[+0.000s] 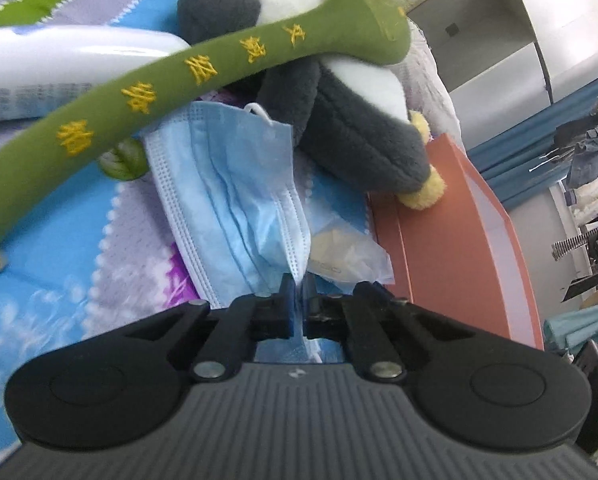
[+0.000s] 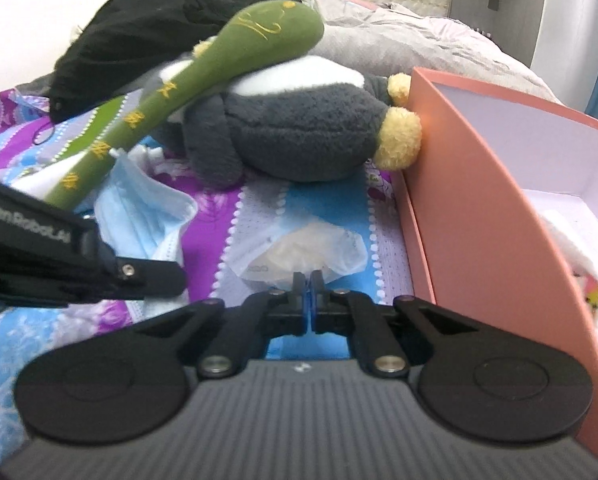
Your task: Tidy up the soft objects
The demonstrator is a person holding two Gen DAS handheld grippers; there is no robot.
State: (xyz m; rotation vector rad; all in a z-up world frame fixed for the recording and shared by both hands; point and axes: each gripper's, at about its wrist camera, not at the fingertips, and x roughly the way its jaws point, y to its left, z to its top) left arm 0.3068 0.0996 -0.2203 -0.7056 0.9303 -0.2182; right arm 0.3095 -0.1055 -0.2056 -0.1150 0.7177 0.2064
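Left gripper [image 1: 298, 286] clamped on the near corner of blue pleated mask [image 1: 235, 188], creased, white-edged. Right gripper [image 2: 309, 285] closed at the edge of crumpled clear bag [image 2: 307, 254]; contact unclear. Beyond: green embroidered plush stick [image 1: 203, 76] over grey penguin plush [image 2: 299, 136]. Right: pink box [image 2: 479, 216].

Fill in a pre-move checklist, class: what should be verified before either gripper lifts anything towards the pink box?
1. Left gripper shut on the blue mask: ok.
2. Right gripper holding the clear wrapper: cannot tell; the jaws are shut at its edge.
3. Mask free to lift: not ok; the green plush stick lies over its far corner.
4. Pink box open: ok.
5. Room left inside the box: cannot tell; the interior is mostly hidden.
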